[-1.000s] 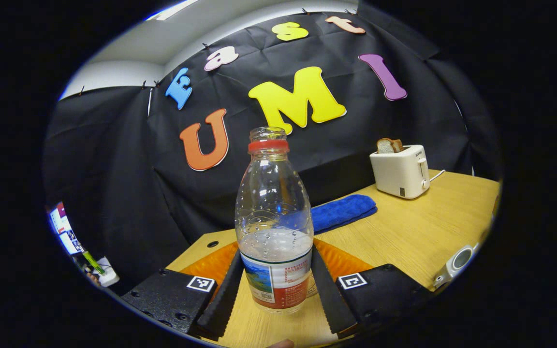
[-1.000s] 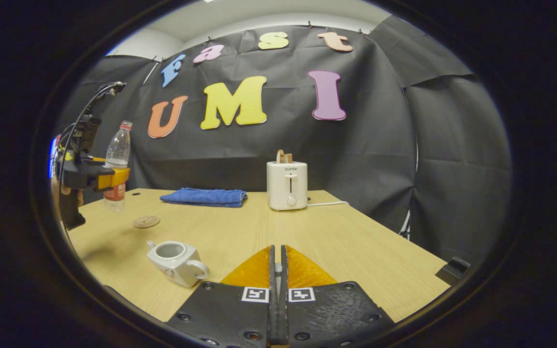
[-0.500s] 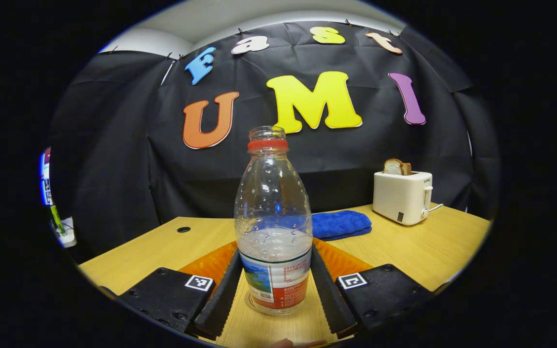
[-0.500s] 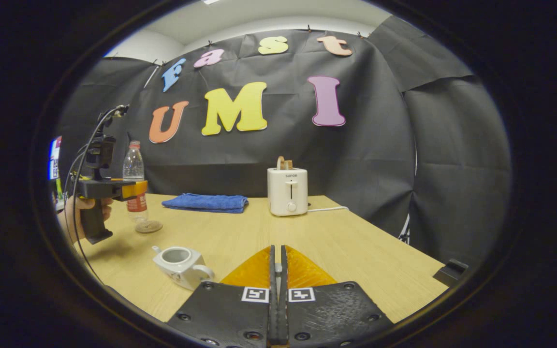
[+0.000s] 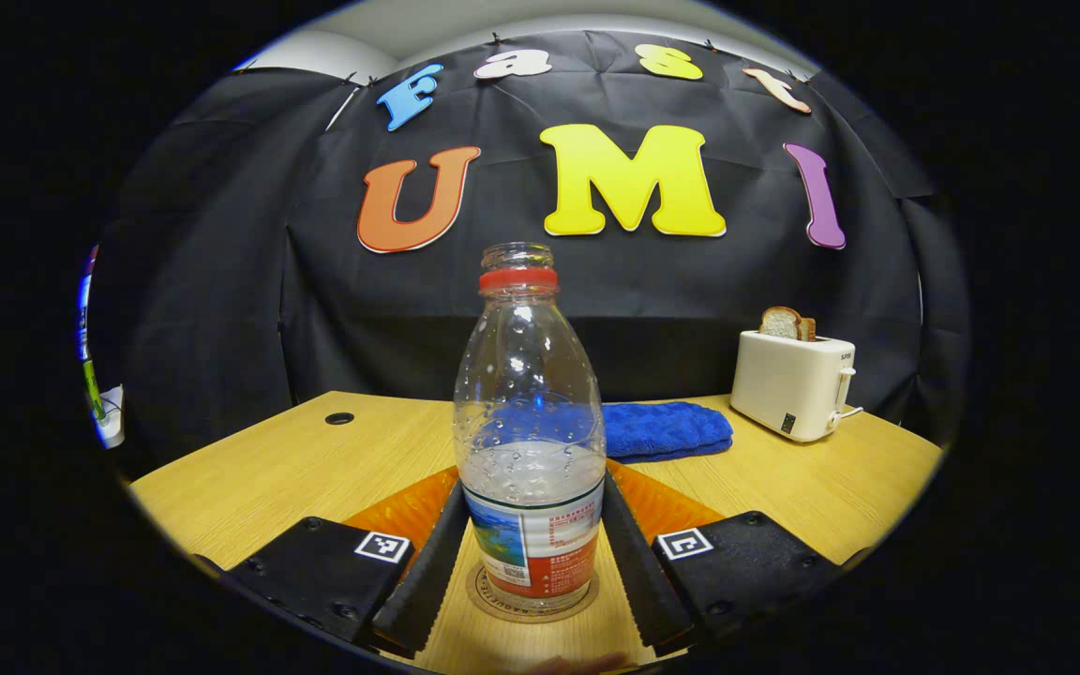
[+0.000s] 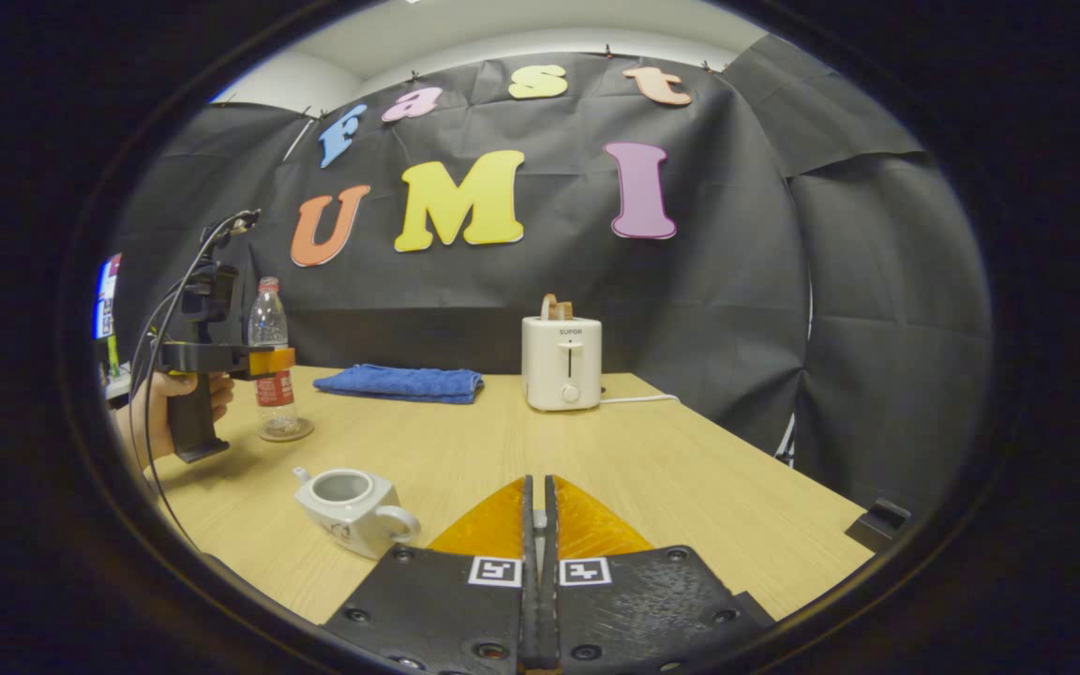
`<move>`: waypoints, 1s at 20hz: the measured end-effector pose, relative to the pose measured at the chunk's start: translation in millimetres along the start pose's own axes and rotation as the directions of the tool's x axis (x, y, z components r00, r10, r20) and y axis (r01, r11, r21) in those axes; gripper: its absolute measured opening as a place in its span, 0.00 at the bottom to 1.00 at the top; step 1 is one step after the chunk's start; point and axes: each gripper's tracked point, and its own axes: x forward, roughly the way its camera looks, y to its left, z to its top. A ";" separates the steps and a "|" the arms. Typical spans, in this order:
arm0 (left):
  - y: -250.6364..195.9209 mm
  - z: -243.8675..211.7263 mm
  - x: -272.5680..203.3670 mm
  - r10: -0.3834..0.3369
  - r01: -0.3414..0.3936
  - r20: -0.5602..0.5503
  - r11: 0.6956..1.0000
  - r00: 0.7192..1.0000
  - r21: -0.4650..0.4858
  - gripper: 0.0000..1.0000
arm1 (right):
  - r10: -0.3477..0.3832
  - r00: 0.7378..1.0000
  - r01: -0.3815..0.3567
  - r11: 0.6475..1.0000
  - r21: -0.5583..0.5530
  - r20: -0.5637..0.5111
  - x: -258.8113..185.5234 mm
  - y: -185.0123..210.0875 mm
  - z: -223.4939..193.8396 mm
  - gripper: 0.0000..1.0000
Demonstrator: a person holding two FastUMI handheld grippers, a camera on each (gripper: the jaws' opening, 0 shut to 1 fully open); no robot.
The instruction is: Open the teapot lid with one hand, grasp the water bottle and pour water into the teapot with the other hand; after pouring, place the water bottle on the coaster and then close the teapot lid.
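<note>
The water bottle (image 5: 530, 450) stood upright on the round coaster (image 5: 531, 600), its lower half between the left gripper (image 5: 531, 553) fingers (image 5: 429, 567) — both pressing its sides. The right gripper (image 6: 537, 544) fingers were pressed together (something small between them, too hidden to tell). The lidless teapot (image 6: 350, 497) sat on the worktop (image 6: 690, 487) just left of them.

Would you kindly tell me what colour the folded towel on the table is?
The towel is blue, clearest in the left gripper view.
</note>
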 end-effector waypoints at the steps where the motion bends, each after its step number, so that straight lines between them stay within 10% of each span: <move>1: 1.1 -1.2 1.5 -0.001 0.001 -0.002 1.000 1.000 0.001 0.81 | -0.001 1.000 0.001 1.000 -0.004 0.005 -0.2 0.7 0.5 0.00; 20: 2.2 -0.1 -1.8 -0.015 0.014 0.017 0.998 1.000 0.057 0.84 | 0.014 0.999 -0.014 1.000 -0.005 0.029 -11.9 8.5 14.6 0.00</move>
